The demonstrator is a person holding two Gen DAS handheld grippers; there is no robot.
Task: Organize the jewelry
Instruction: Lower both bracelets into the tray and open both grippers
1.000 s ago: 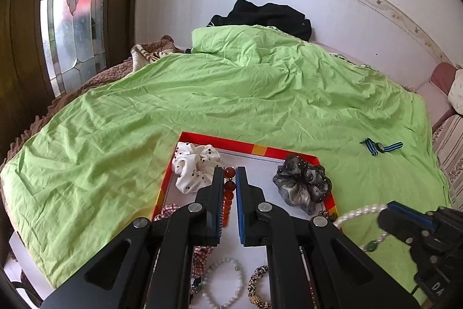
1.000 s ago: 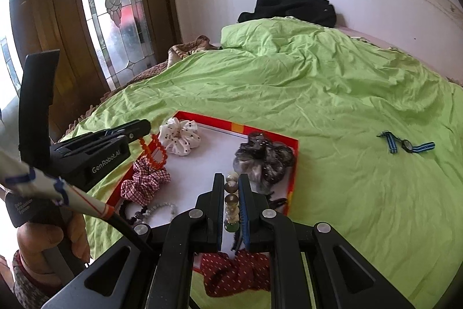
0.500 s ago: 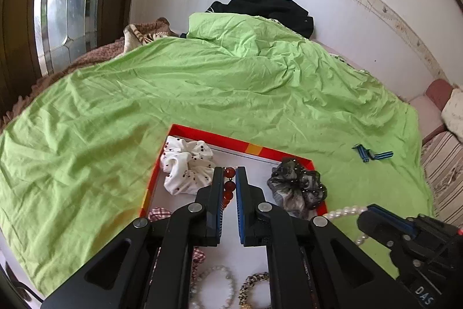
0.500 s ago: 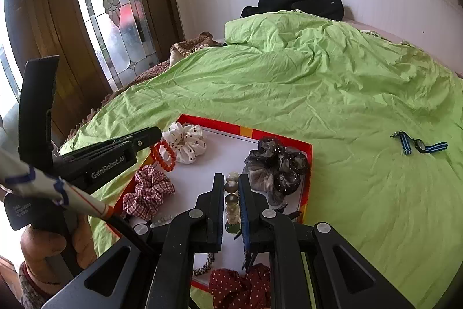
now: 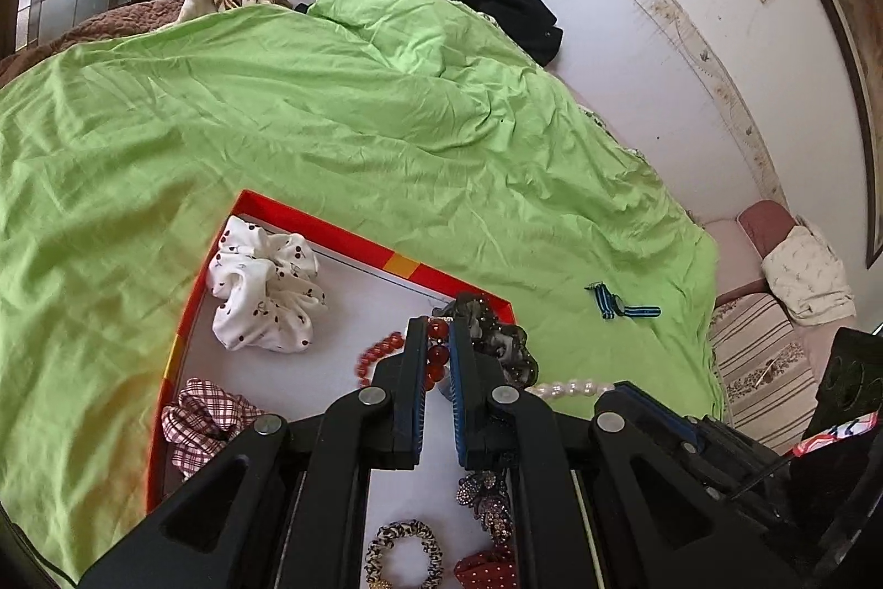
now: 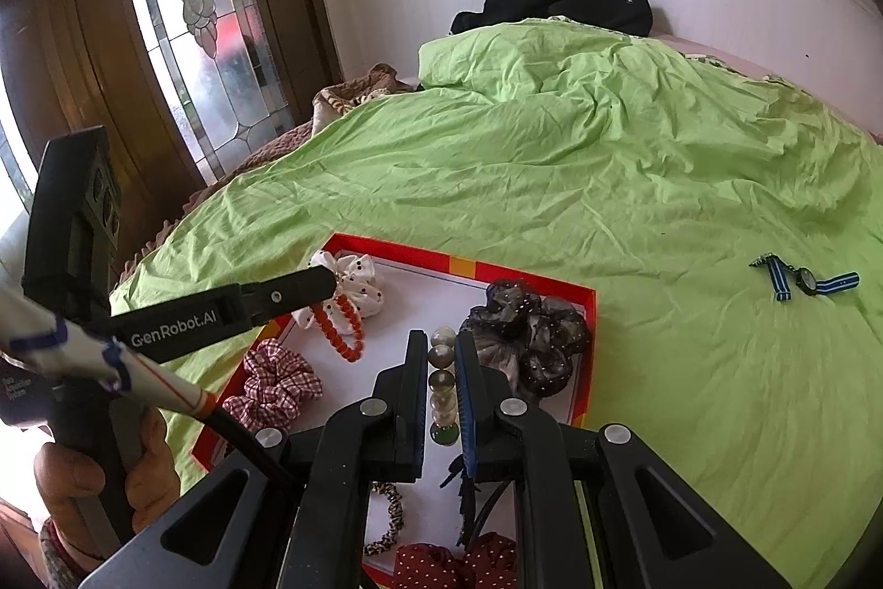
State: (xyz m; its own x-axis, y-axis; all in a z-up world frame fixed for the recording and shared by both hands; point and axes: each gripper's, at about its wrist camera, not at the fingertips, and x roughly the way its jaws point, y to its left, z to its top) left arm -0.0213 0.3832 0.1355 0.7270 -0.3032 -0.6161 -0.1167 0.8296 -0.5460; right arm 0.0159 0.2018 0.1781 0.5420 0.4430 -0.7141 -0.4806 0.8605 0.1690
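A red-rimmed tray [image 5: 353, 233] [image 6: 530, 271] with a white floor lies on the green bedsheet. My left gripper [image 5: 437, 338] is shut on a red bead bracelet [image 5: 381, 351], which hangs over the tray in the right wrist view [image 6: 339, 329]. My right gripper [image 6: 441, 340] is shut on a pearl bead strand [image 6: 441, 382], held above the tray near the grey scrunchie [image 6: 524, 340]. The strand also shows in the left wrist view [image 5: 568, 389]. In the tray lie a white dotted scrunchie [image 5: 265, 291], a plaid scrunchie [image 5: 204, 423], a leopard hair tie [image 5: 403, 556] and a red dotted scrunchie [image 6: 458, 564].
A blue striped watch [image 5: 623, 307] [image 6: 806, 280] lies on the sheet right of the tray. Black clothing [image 6: 557, 1] sits at the bed's far end by the wall. A stained-glass door [image 6: 193, 9] stands left. A striped cushion [image 5: 761, 351] is at the right.
My left gripper has dropped lower over the tray with the red bracelet and turned right. My right gripper has moved slightly forward with the pearl strand.
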